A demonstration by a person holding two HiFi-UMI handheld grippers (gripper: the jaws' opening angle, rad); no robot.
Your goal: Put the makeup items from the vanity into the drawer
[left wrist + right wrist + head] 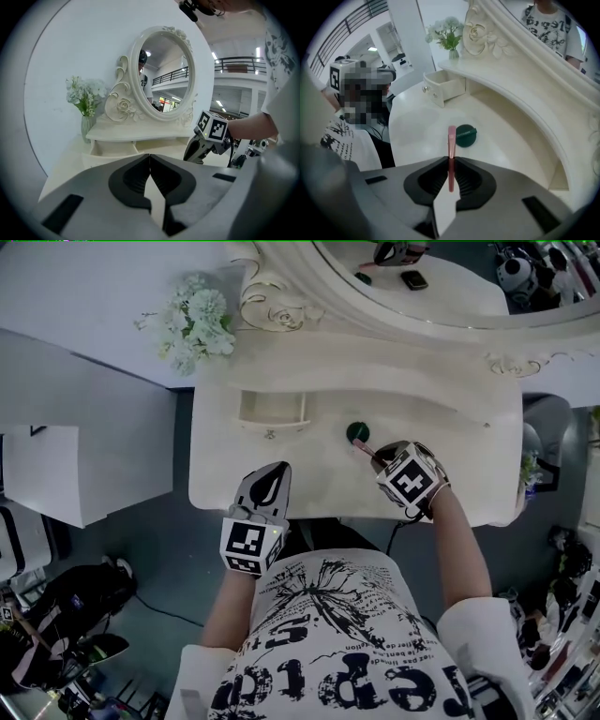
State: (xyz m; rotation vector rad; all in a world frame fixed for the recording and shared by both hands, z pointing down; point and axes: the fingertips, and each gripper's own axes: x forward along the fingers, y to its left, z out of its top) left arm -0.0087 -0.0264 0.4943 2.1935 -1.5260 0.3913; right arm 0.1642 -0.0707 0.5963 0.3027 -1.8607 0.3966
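Observation:
My right gripper [451, 161] is shut on a slim pink makeup stick [451, 140], which pokes forward from between the jaws over the white vanity top [417, 136]. In the head view this stick [364, 448] shows just left of the right gripper [380, 461]. Beyond it a round dark green compact [465, 135] [357, 433] lies on the vanity. The small drawer [272, 411] [444, 87] stands pulled out at the back left. Hovering at the vanity's front edge, my left gripper [267, 486] [150, 157] is shut and holds nothing.
An oval mirror [164, 75] in an ornate white frame rises at the back of the vanity. A vase of white flowers [192, 324] [86, 101] stands at the back left corner. A person's head shows at the left of the right gripper view.

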